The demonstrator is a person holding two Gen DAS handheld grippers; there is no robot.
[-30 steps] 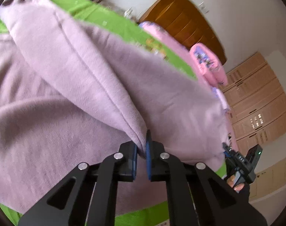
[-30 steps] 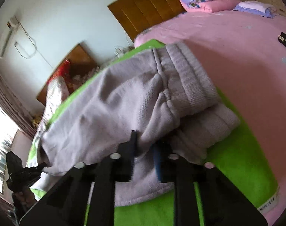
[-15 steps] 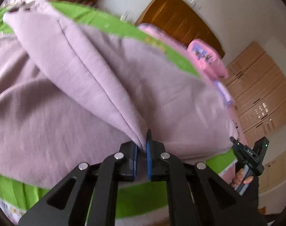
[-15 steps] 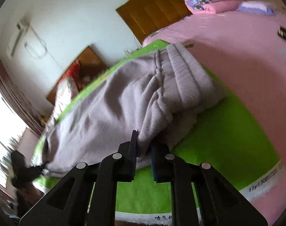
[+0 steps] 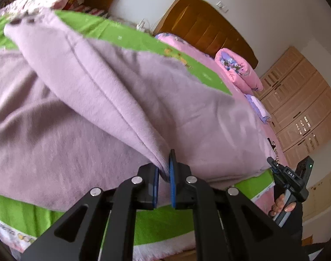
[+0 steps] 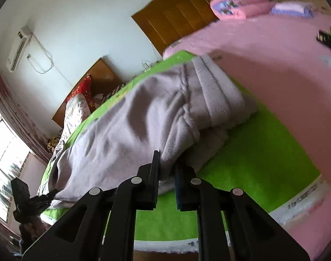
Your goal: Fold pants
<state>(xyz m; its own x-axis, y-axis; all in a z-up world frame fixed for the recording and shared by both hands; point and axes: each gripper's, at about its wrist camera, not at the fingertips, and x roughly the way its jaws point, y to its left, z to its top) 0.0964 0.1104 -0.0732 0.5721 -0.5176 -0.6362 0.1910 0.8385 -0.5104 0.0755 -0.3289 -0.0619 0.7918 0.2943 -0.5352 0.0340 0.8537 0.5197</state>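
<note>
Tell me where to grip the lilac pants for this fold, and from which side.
Grip the pants at the near edge. The left gripper pinches a leg's folded edge from the near side of the bed; the right gripper holds the edge beside the ribbed waistband. Both edges stack into thin layers that fit between the fingers.

We see bright daylight in both views — it pours through the window (image 6: 6, 150), which is blown out to white. Soft shadows sit in the folds of the pants (image 6: 126, 134). The fisheye bends the edges into a dark rim, and the pink bedspread (image 6: 274, 69) smears with motion blur.
</note>
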